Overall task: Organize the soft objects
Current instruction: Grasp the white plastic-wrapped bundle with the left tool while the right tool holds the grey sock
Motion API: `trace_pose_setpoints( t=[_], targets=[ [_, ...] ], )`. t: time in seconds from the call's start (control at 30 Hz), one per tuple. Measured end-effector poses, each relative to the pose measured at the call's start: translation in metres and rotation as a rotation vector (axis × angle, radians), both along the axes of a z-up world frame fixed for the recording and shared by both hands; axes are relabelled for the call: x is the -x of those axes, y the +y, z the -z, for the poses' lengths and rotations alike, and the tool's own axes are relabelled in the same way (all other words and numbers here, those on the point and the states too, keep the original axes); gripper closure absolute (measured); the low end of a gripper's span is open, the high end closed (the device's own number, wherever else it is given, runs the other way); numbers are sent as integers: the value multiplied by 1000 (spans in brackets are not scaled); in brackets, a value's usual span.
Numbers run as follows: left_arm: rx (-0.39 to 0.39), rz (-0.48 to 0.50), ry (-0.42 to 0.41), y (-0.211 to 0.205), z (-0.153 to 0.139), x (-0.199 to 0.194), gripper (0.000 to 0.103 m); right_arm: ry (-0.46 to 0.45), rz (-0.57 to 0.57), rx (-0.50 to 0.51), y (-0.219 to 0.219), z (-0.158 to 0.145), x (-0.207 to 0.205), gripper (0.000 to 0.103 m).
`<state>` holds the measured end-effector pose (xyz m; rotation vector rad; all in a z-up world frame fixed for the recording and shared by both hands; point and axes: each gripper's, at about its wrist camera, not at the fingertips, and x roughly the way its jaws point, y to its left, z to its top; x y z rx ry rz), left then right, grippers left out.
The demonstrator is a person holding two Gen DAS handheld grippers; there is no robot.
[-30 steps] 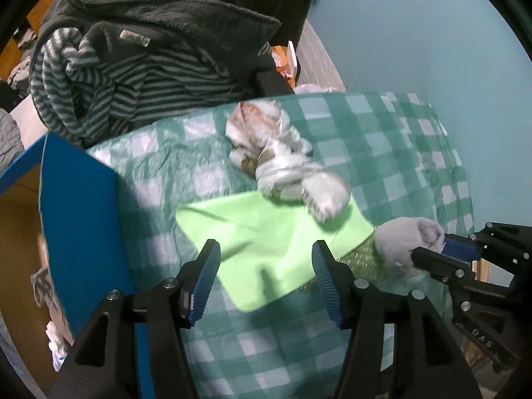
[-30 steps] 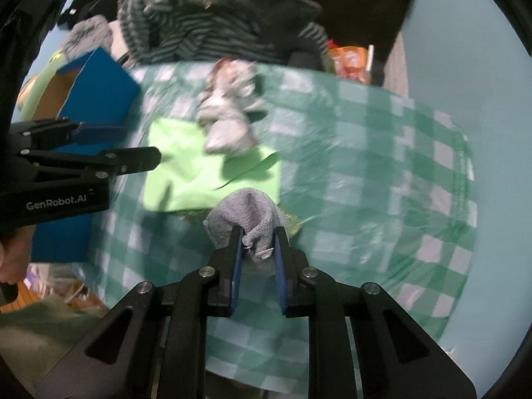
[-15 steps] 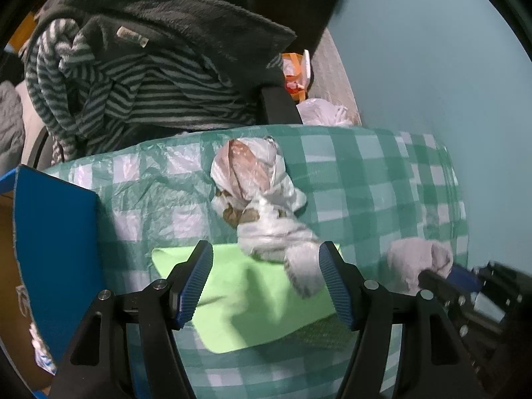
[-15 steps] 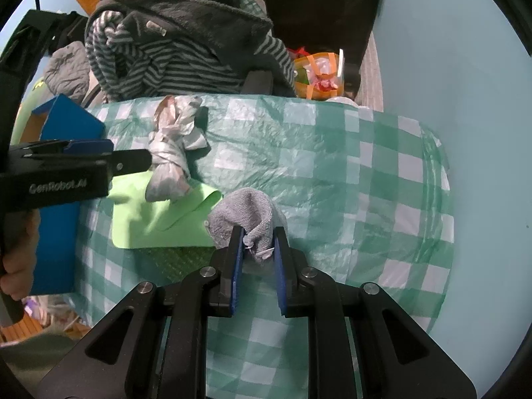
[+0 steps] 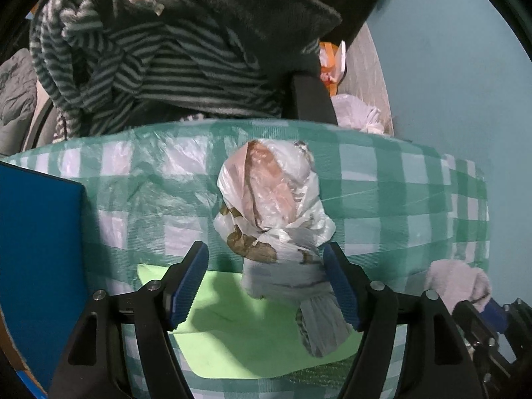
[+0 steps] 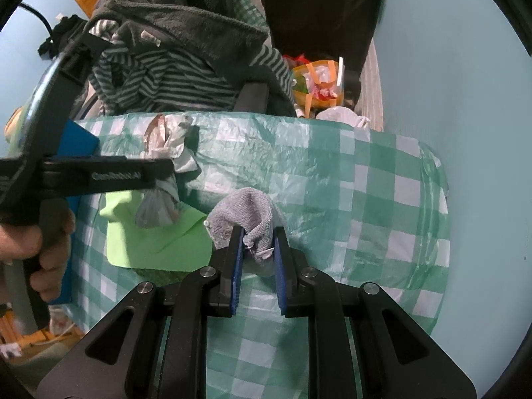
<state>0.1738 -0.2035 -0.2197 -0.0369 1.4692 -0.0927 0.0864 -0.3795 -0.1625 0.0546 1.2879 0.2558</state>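
A knotted white plastic bag bundle (image 5: 272, 219) lies on the green-checked tablecloth (image 5: 399, 199), its grey tail over a lime-green cloth (image 5: 232, 339). My left gripper (image 5: 266, 282) hovers over the bundle's lower part with its jaws opening; the bundle sits between the blue pads (image 5: 189, 279) without being pressed. My right gripper (image 6: 257, 259) is shut on a small grey sock-like cloth (image 6: 244, 209), held just above the tablecloth (image 6: 349, 183). In the right wrist view the left gripper's finger (image 6: 109, 176) crosses in front of the bundle (image 6: 166, 139), and the lime-green cloth (image 6: 149, 242) lies beside the grey cloth.
A blue cardboard box (image 5: 36, 249) stands at the table's left edge. Behind the table a chair holds a striped garment (image 5: 149, 66) and a dark fleece (image 5: 216, 6). An orange-strapped bag (image 6: 316, 83) and a white plastic bag (image 6: 342, 114) sit beyond the far edge. A person's hand (image 6: 36, 246) grips the left tool.
My left gripper has moved forward and down over the white bundle, with its jaws spreading wider. The right gripper has shifted across the table, still pinching the grey cloth.
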Motion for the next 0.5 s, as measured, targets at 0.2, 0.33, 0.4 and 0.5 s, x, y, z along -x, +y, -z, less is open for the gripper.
trace_pose_setpoints(
  t=[0.2,0.33,0.4,0.5],
  targets=[
    [2,21,-10,-6,4,4,29,3,-3,-6,-1,2,-2,87],
    [13,95,-14,-16,4,9,52,6,-3,-8,-1,2,-1,87],
    [-3,123,-30,-19,3,12,54,6,-3,-10,-1,2,0,87],
    [-24,159,-44,-21,0,17,57,2,-2,-11,-1,1,2,87]
  ],
)
